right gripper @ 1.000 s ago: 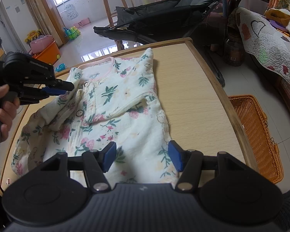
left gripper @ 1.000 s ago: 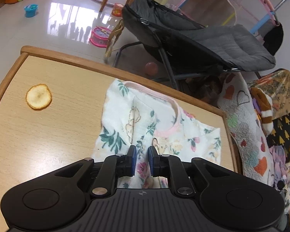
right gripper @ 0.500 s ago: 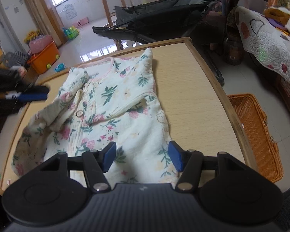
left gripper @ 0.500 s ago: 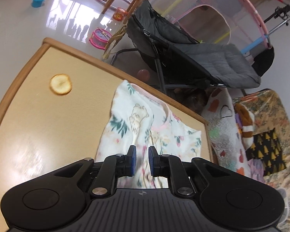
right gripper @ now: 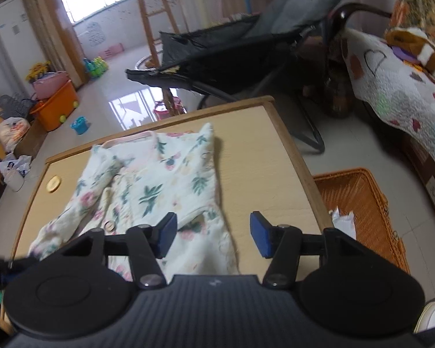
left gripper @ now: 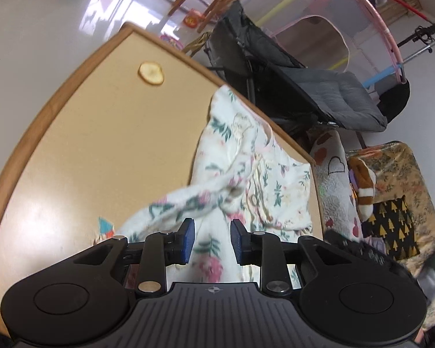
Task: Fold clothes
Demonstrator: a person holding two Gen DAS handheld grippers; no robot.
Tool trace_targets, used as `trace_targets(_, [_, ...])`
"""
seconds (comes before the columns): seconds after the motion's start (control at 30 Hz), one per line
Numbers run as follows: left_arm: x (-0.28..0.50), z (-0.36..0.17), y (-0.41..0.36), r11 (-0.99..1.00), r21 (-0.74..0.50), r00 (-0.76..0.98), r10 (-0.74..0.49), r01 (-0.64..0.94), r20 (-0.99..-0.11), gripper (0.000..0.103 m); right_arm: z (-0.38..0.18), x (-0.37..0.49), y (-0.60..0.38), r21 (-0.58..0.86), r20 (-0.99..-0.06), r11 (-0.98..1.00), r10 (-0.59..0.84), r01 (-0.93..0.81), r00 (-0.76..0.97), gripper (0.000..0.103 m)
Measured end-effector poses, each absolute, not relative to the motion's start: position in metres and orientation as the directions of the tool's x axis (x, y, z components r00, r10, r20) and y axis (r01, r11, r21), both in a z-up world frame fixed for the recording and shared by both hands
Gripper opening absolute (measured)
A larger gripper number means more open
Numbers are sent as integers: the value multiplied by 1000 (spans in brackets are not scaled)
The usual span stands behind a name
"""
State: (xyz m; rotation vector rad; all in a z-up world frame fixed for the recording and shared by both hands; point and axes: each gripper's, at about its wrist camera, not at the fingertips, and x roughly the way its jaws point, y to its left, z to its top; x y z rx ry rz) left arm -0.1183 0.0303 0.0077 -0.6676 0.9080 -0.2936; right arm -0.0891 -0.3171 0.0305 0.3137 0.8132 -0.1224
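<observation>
Seen from both wrist cameras: a floral baby garment spread flat on a wooden table, neckline toward the far edge, one sleeve trailing loose across the near left side. Soft, light quilted cotton by the look of it – likely to drape, bunch and slide on the smooth tabletop rather than hold any shape, and in no danger of breaking. Best taken by a pinch at a hem, cuff or shoulder seam, where doubled cloth gives the pads something to bite.

Left gripper low over the lower part of the garment, jaws narrow but opening, cloth showing in the gap beneath them, pads not pressing on it. Right gripper above the near right edge of the garment, jaws fairly wide and closing slightly, nothing pinched between them.

Beside the table on the floor, to the right, an orange wicker basket – a small scrap of white lying in it, otherwise seemingly bare. On the table's far left corner, a small round yellowish disc, well apart from the cloth.
</observation>
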Motion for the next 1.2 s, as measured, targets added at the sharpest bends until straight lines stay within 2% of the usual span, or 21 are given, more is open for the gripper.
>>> trace_targets(0.27, [-124, 7, 43, 748, -663, 602, -512, -38, -612, 30, 18, -50, -331, 315, -760, 896, 40, 313, 649, 49])
trace_targets(0.4, [-125, 5, 49, 743, -667, 604, -508, -53, -613, 30, 9, -37, -329, 330, -779, 886, 60, 326, 624, 39])
trace_targets(0.5, [-126, 5, 50, 740, -670, 601, -508, -62, -616, 30, 2, -34, -329, 344, -790, 874, 72, 343, 609, 35])
trace_targets(0.83, [-124, 9, 37, 773, -634, 568, -519, -7, -639, 30, -2, -32, -321, 290, -798, 912, 64, 289, 599, 8])
trace_targets(1.03, [-125, 8, 38, 802, -597, 564, -489, -7, -665, 30, 7, -38, -318, 255, -789, 927, 35, 276, 614, 7])
trace_targets(1.2, [-125, 7, 43, 800, -599, 566, -481, -28, -670, 30, 23, -39, -294, 125, -768, 981, 3, 146, 640, 7])
